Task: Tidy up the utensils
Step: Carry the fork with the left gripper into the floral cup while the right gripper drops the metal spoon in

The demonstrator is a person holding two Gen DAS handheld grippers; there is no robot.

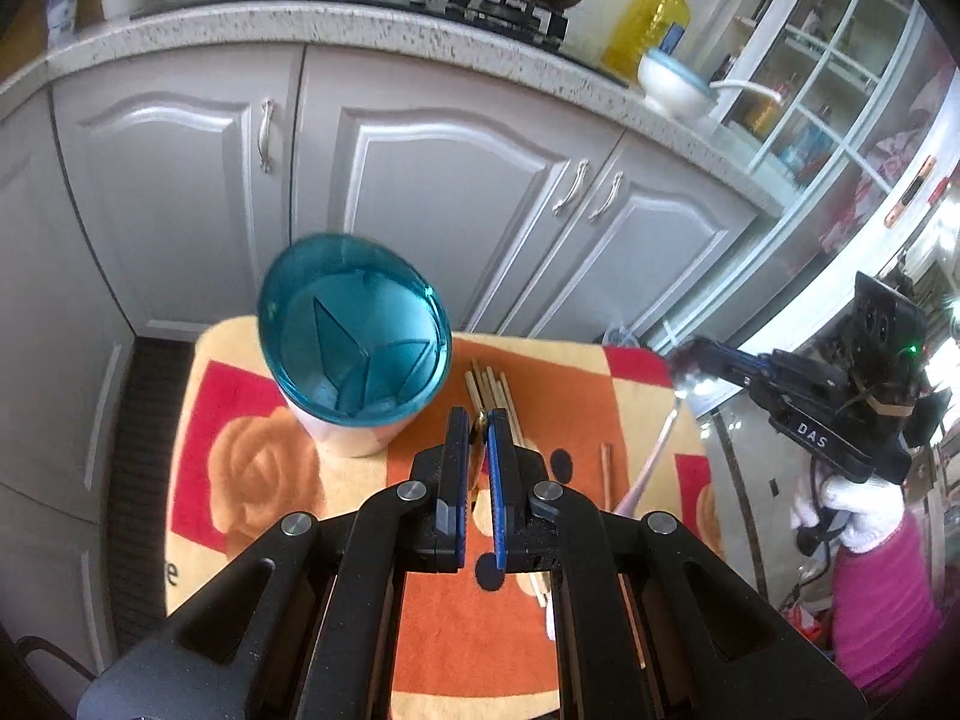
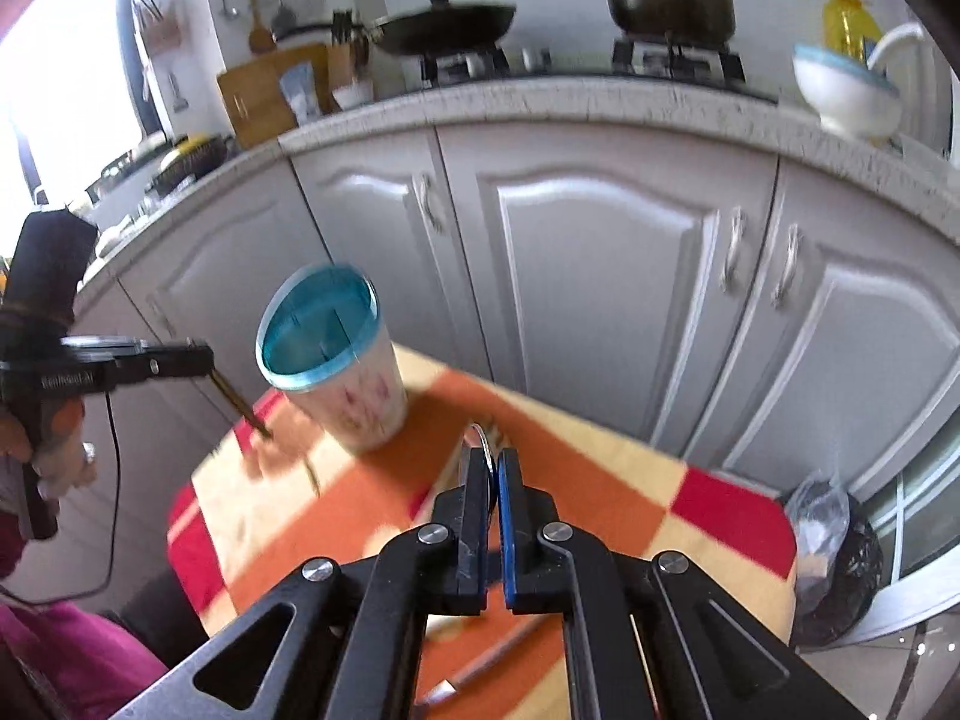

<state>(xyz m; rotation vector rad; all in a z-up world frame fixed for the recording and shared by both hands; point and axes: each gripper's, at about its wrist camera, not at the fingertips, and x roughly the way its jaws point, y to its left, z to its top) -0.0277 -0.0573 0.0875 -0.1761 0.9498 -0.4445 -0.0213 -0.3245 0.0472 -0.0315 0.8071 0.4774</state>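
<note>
Cup [image 1: 354, 348] ahead-left of left gripper [image 1: 478, 420], clamped on a gold utensil [image 2: 237, 402]; right gripper [image 2: 491, 459] grips spoon [image 1: 657, 444], hanging down. Left nearer. Chopsticks [image 1: 492, 387] on cloth [image 1: 240, 420].

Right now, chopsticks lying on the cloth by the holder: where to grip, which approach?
Probably grip the wooden chopsticks around mid-length, coming straight down from above with the jaws spanning across the sticks. They lie flat on the cloth, side by side and roughly parallel, so a side approach finds no gap underneath, and the holder stands close on one side. Their near ends are out of sight.
</note>
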